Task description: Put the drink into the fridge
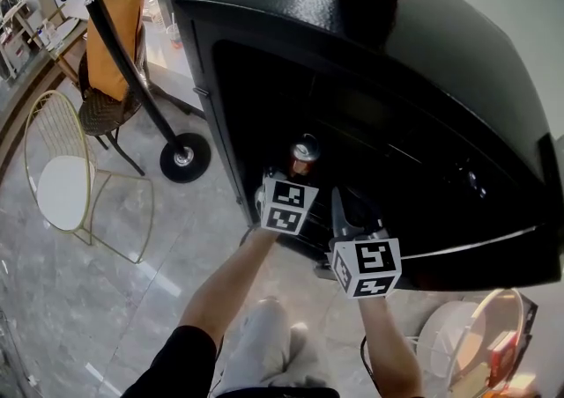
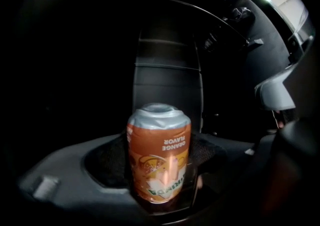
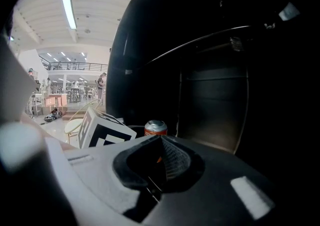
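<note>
- Orange drink can [image 2: 159, 152] sits between the jaws of the left gripper [image 1: 295, 178], at the mouth of the open black fridge [image 1: 370, 26]; dark cavity lies straight ahead of it.
- Can's long axis runs upright, crosswise to the jaws; silver end on top, print reads upside down in the left gripper view.
- Left jaws spread wide, pads clamped on the can's sides, carrying it off any shelf.
- Right gripper [image 3: 160, 142]: jaws closed together, nothing in them; it hangs just beside the left one, also pointing into the fridge.
- Left hand is the one to finish, judging by this: push forward, set the can on a shelf.
</note>
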`<state>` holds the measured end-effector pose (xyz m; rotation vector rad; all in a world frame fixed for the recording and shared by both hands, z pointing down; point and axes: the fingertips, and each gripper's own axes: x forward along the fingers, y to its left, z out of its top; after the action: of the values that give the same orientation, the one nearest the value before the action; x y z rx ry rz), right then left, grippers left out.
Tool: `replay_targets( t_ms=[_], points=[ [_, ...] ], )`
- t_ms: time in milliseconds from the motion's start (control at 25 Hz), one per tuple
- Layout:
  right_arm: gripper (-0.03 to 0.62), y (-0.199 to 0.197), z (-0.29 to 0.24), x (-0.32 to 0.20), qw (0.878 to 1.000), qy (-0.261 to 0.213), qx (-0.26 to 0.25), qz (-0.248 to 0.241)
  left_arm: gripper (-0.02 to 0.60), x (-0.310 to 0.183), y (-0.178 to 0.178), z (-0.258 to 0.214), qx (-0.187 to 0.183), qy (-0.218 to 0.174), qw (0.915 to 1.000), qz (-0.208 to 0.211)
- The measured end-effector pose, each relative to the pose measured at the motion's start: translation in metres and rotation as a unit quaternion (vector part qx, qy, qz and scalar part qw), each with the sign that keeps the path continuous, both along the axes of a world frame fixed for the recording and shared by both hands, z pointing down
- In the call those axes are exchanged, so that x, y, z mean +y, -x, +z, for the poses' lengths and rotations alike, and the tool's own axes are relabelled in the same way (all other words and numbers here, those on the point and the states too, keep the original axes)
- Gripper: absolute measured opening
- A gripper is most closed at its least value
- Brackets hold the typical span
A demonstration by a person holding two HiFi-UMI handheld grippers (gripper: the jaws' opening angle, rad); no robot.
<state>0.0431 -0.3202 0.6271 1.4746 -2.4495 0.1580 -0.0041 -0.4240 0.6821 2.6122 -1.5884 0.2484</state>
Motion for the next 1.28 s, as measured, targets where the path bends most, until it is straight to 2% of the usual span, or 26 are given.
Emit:
replay_targets(
  t_ms=[480,800,1080,1280],
  points=[
    [0.002,0.002,-0.006,0.008,1.0,0.016,0.003,-0.002,0.344,0.014,0.004,0.001,0.0,0.029,0.9996,0.0],
    [0.002,0.005,-0.031,0.026,1.0,0.024,-0.002,0.0,0.342,0.037,0.017,-0.015,0.001,0.05,0.9986,-0.015],
    [0.002,0.011,-0.079,0.043,0.999,0.031,-0.006,-0.003,0.334,0.075,0.02,-0.064,0.001,0.056,0.9984,-0.006],
    [0.002,0.015,-0.128,0.06,1.0,0.029,-0.011,-0.007,0.268,0.109,0.017,-0.116,-0.003,0.06,0.9982,0.008]
  ],
)
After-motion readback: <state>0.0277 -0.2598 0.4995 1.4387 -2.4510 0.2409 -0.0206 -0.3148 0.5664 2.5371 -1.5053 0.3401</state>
